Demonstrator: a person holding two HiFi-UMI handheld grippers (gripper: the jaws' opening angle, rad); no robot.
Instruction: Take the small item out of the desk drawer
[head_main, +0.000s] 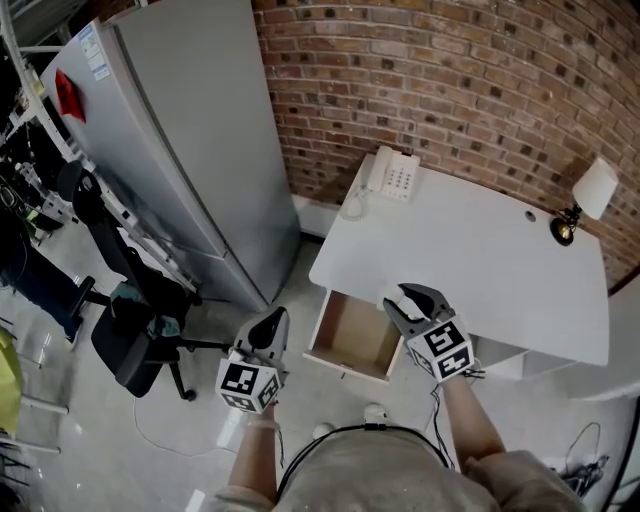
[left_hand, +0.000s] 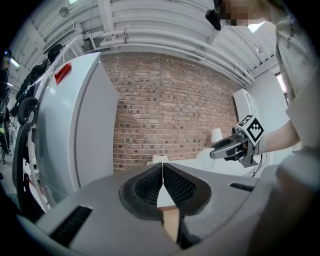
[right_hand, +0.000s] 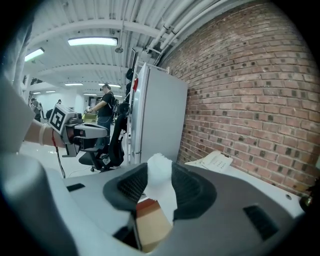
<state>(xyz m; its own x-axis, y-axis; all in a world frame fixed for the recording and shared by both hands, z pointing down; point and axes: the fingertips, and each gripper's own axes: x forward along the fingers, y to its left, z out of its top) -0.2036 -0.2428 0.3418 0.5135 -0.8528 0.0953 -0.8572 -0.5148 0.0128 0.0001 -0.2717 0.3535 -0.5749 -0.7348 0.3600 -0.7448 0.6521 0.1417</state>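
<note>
A: Where's the small white item (right_hand: 160, 172) now?

B: It's gripped in the right gripper (head_main: 410, 303). The jaws are pressed on it from both sides and held a bit apart by it. It's held over the front edge of the white desk (head_main: 480, 265), just above the open drawer (head_main: 352, 338). What it is can't be told, only that it's a soft-looking white lump.

A: Why's it held up there?

B: Prob. so the drawer walls & desk edge aren't bumped.

A: And the left gripper (head_main: 272, 322)?

B: Nothing's held there. Its jaws are closed, tip to tip. It's held off to the left, apart from the drawer, prob. so the way isn't blocked.

A: What's in the drawer?

B: Nothing can be seen, just bare wood. One corner is hidden by the right gripper, tho.

A: Anything on the desk?

B: A white phone (head_main: 392, 176) at the back left corner & a lamp (head_main: 592, 190) at the far right. Neither is touched.
</note>
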